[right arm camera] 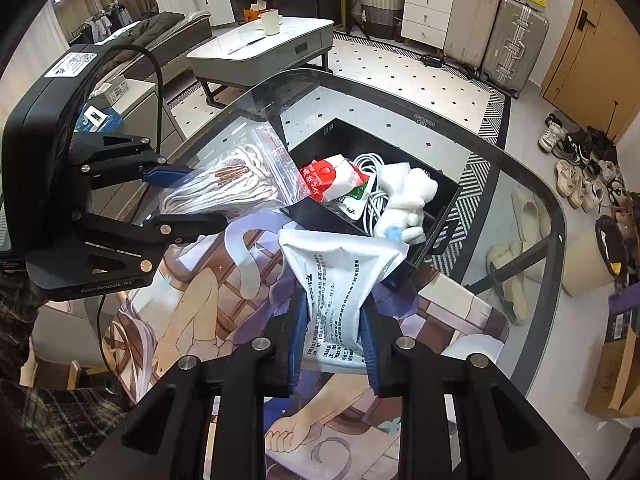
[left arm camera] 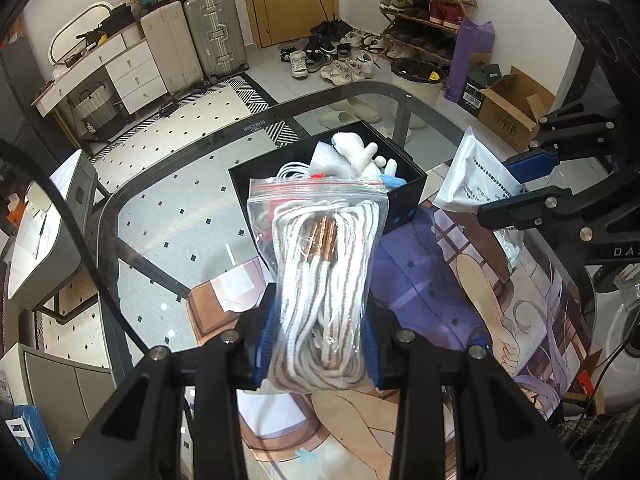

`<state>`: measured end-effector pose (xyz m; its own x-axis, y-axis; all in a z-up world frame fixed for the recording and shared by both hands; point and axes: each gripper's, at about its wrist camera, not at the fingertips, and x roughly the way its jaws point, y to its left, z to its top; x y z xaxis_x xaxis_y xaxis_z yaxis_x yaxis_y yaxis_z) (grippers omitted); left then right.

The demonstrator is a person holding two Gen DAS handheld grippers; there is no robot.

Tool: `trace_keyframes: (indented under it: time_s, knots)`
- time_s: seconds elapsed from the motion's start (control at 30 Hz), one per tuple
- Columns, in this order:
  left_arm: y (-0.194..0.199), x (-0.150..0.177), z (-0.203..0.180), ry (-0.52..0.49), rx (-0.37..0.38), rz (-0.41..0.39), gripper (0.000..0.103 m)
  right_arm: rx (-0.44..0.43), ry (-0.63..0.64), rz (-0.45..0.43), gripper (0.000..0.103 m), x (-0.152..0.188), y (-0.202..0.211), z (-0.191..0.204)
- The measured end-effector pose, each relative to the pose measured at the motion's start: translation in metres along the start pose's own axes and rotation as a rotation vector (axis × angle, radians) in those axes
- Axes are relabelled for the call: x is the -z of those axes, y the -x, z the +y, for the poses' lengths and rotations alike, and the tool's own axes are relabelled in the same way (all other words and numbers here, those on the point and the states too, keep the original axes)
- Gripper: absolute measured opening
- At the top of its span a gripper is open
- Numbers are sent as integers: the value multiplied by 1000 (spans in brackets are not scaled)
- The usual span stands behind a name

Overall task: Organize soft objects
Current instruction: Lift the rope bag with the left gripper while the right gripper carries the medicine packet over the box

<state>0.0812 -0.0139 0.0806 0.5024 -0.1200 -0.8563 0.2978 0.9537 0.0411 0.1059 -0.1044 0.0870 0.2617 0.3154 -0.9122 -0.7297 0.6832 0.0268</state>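
My left gripper (left arm camera: pixel 318 344) is shut on a clear zip bag of white rope (left arm camera: pixel 322 264) and holds it above the table, just short of the black box (left arm camera: pixel 404 196); bag and gripper also show in the right wrist view (right arm camera: pixel 236 176). My right gripper (right arm camera: pixel 334 344) is shut on a white printed packet (right arm camera: pixel 338 280), held near the box's near edge; the packet also shows in the left wrist view (left arm camera: pixel 476 176). The black box (right arm camera: pixel 448 224) holds a white plush toy (right arm camera: pixel 408 200), a white cable (right arm camera: pixel 368 164) and a red-and-white pouch (right arm camera: pixel 332 178).
The box stands on a glass table (left arm camera: pixel 168 208) with a printed anime mat (left arm camera: pixel 440 280) under both grippers. Beyond the table are slippers (left arm camera: pixel 352 110), shoes, suitcases (left arm camera: pixel 216 28), a cardboard box (left arm camera: pixel 512 108) and a low white table (right arm camera: pixel 264 46).
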Motion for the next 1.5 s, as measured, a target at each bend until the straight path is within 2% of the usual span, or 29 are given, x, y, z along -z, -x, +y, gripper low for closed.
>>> trace_keyframes:
  time_s: [0.47,0.87,1.5]
  knots:
    - [-3,-27,17,17,-4,-23,35,8,-18,-31,25,-28,3,-21]
    - [-15,-49,29,34,1,-32,35,15,-34,-32,25,-50,-9,-38]
    - [-46,-75,44,37,12,-7,35,-13,-61,-38,25,-87,-35,-64]
